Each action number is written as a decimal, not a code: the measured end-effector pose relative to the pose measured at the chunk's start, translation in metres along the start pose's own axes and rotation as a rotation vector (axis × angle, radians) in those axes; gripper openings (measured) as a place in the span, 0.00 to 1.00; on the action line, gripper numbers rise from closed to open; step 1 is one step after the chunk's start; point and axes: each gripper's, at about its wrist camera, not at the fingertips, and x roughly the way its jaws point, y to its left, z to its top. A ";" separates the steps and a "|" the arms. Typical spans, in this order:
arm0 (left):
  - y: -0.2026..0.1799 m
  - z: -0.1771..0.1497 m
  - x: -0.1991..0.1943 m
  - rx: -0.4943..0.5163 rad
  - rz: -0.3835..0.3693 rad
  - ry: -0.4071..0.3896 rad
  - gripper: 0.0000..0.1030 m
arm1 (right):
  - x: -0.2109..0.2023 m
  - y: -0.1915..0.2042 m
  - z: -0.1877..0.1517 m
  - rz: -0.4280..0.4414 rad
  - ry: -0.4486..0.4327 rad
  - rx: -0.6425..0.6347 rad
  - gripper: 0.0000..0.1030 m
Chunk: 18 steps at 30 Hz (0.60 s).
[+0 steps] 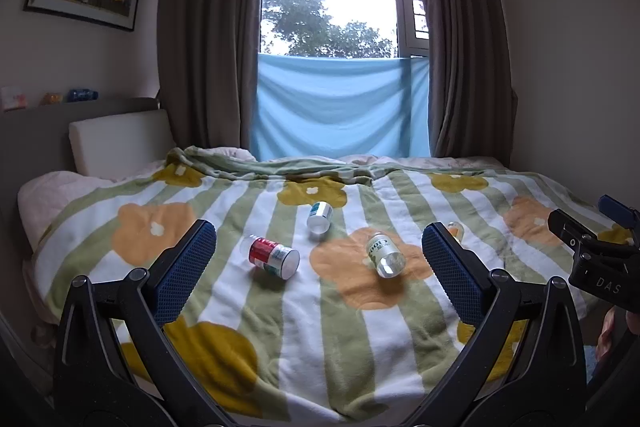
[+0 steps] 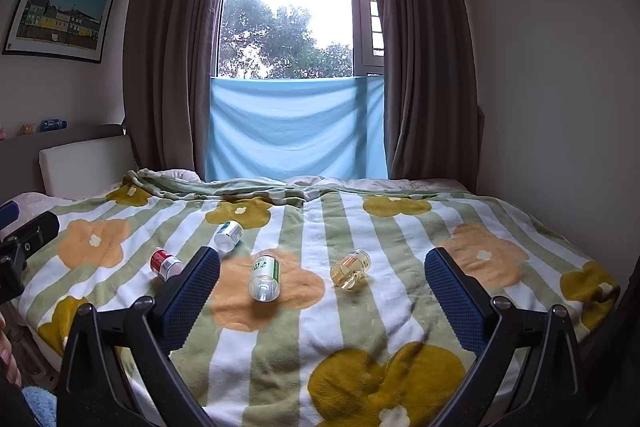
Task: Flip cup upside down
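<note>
Several clear glass cups lie on their sides on the flowered blanket (image 1: pixel 320 327). A red-labelled cup (image 1: pixel 272 257) lies left, a blue-labelled cup (image 1: pixel 319 220) farther back, a green-labelled cup (image 1: pixel 383 254) in the middle, and a yellow cup (image 1: pixel 456 229) shows partly behind my right finger. In the right wrist view they are the red cup (image 2: pixel 165 263), blue cup (image 2: pixel 228 235), green cup (image 2: pixel 265 277) and yellow cup (image 2: pixel 351 269). My left gripper (image 1: pixel 319 263) is open and empty, held above the bed's near side. My right gripper (image 2: pixel 322 297) is open and empty too.
The bed fills the room up to a curtained window (image 1: pixel 332 7) with a blue cloth (image 1: pixel 340 107) below it. A white headboard cushion (image 1: pixel 120 141) stands at the left. The right gripper's body (image 1: pixel 600 259) shows at the right edge of the left wrist view.
</note>
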 end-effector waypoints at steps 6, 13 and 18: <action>0.005 -0.008 0.017 -0.007 0.010 0.021 1.00 | 0.017 0.002 -0.002 -0.004 0.027 -0.003 0.99; 0.012 -0.024 0.051 -0.012 0.034 0.065 1.00 | 0.056 -0.006 -0.003 -0.008 0.084 -0.005 0.99; 0.017 -0.047 0.090 -0.007 0.046 0.140 1.00 | 0.115 -0.020 -0.006 0.017 0.194 0.024 0.99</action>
